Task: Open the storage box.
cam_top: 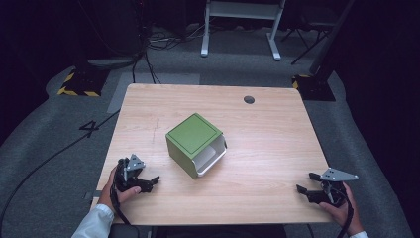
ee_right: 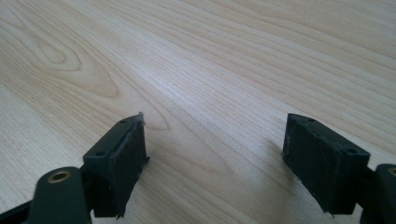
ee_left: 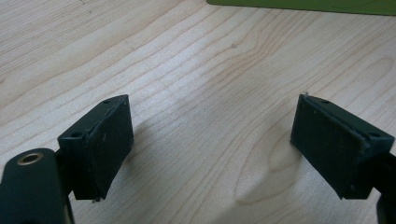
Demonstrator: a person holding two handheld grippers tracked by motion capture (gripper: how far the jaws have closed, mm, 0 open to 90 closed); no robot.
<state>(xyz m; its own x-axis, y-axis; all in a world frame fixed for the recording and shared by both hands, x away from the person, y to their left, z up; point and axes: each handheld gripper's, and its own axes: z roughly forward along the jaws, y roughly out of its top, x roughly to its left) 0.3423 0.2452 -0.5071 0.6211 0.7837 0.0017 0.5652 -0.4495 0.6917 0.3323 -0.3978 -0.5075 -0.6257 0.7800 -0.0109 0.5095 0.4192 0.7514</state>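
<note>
1. Low at the tabletop's (cam_top: 257, 148) near corners, both hands rest on the wood: the left hand (cam_top: 121, 186) grips the left gripper (cam_top: 148, 182), aimed right toward the box, and a white sleeve (cam_top: 94, 223) shows behind it.
2. The right hand (cam_top: 339, 203) holds the right gripper (cam_top: 304, 182), which points left across the wood, its grey three-cornered plate on top.
3. In the left gripper view, the left gripper (ee_left: 212, 140) has its jaws spread wide with bare wood between them; the right gripper (ee_right: 215, 158) in its own view is likewise spread and holds nothing.
4. A "4" (cam_top: 89, 128) is marked on the grey floor left of the table.
5. The green box (cam_top: 195, 144) sits near the tabletop's middle, cube-shaped, matte green on top with a thin dark outline; its white, open-looking side faces the near right. It lies well apart from both grippers.
6. The tabletop is pale wood grain with a dark round hole (cam_top: 249, 99) near the far edge.
</note>
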